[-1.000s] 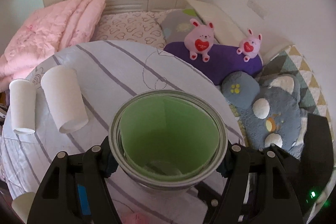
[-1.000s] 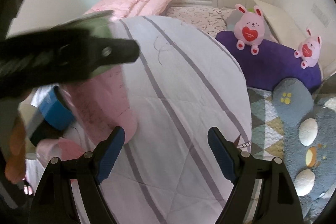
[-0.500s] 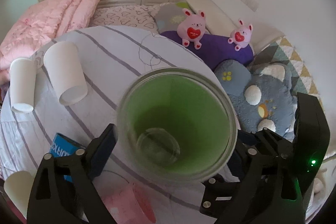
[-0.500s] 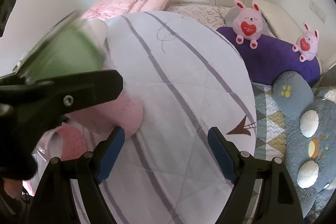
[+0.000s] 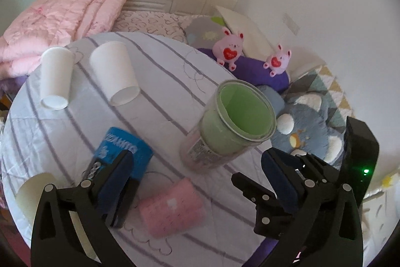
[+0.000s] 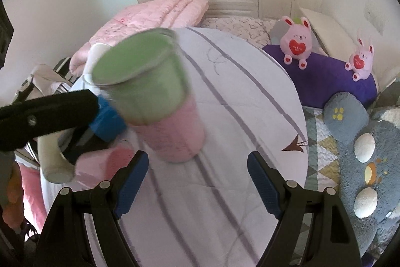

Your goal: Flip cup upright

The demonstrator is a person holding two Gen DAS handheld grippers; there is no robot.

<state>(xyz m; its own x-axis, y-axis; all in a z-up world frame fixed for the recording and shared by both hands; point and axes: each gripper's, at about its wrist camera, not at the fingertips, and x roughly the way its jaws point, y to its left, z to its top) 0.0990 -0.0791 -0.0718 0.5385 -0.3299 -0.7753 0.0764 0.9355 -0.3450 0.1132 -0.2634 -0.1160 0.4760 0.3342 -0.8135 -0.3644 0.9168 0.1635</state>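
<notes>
Toward the right edge of the round striped tabletop (image 5: 160, 96) the green cup (image 5: 232, 121) now stands mouth up, free of any grip. A second ago it sat clamped between the left gripper (image 5: 202, 177) fingers; those jaws are now spread wide and pulled back, the cup just ahead of them. By my judgement the flip is done and only the retreat remains. The right gripper (image 6: 197, 182) hovers with its jaws apart and empty over the near right part of the cloth. Farther out lie a pink cup (image 5: 172, 209) at the near edge, a blue cup (image 5: 120, 152) to the left, and two white paper cups (image 5: 113, 71) toward the far left edge.
</notes>
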